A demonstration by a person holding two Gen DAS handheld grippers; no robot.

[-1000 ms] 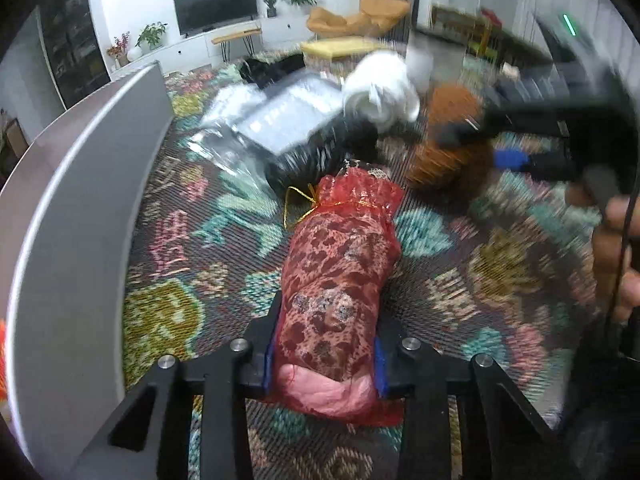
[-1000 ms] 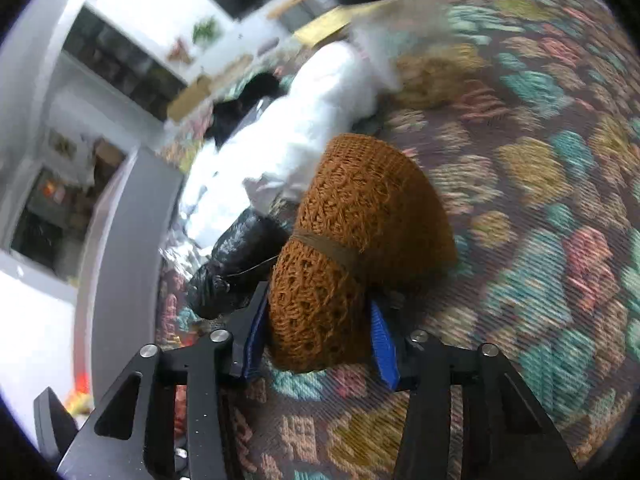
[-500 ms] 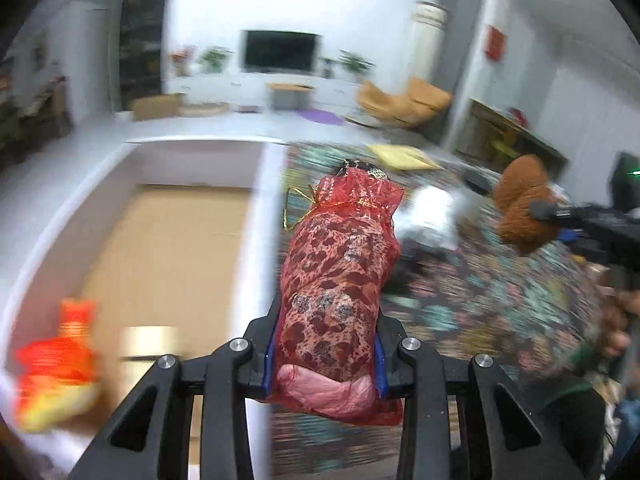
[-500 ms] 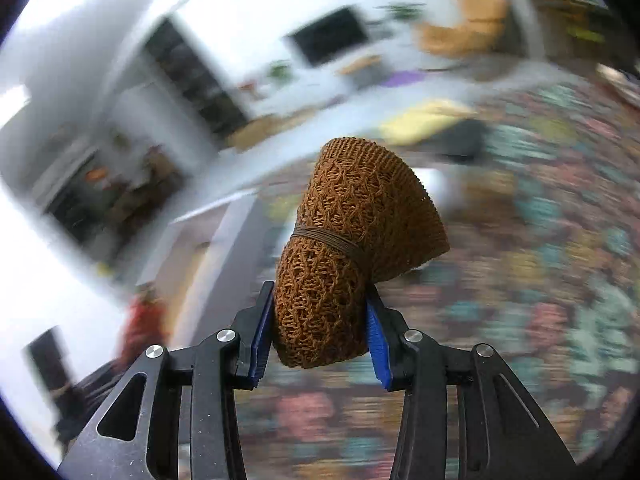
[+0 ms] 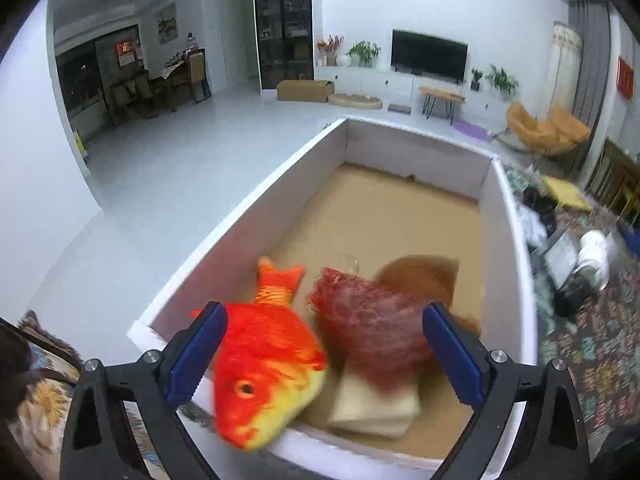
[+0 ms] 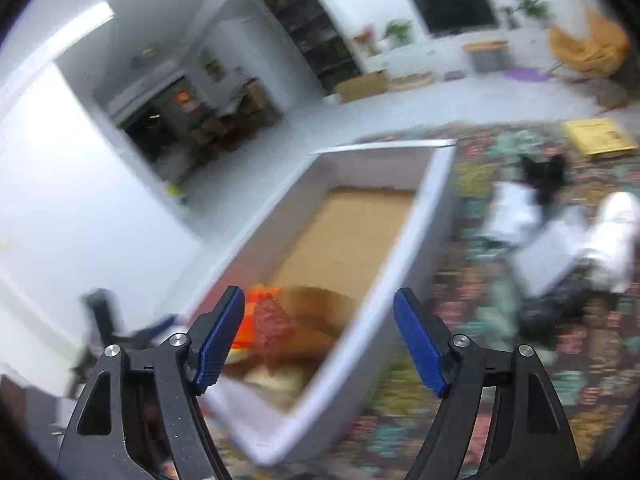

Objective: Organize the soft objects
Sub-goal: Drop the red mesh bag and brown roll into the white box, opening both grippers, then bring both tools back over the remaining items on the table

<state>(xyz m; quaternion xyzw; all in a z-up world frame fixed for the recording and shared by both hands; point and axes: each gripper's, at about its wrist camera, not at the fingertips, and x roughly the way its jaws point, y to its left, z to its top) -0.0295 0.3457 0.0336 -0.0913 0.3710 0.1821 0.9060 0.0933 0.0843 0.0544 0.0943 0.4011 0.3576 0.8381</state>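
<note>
My left gripper [image 5: 323, 310] hovers over the near end of the white box [image 5: 506, 264], its jaws opening wide with no pad touching anything. Below it, inside the box, lie an orange fish plush [image 5: 264, 364], the blurred red mesh pouch [image 5: 372, 328], the brown knitted piece [image 5: 424, 276] and a beige pad [image 5: 372, 400]. My right gripper [image 6: 319, 294] is also opening above the box [image 6: 400, 248] and holds nothing. In its view the red pouch [image 6: 274, 328], the fish [image 6: 256, 300] and the brown knit [image 6: 316, 304] show far below its fingers.
Right of the box, the patterned rug [image 5: 600, 344] carries a white soft bundle [image 5: 594, 256], black items [image 5: 572, 300], clear plastic bags [image 6: 540, 264] and a yellow cushion [image 6: 600, 136]. Grey floor [image 5: 160, 184] lies left of the box. The box's far half shows bare cardboard.
Both grippers swung from the rug to above the box and opened. The red pouch left the left gripper and the brown knit left the right one; both now lie in the box.
</note>
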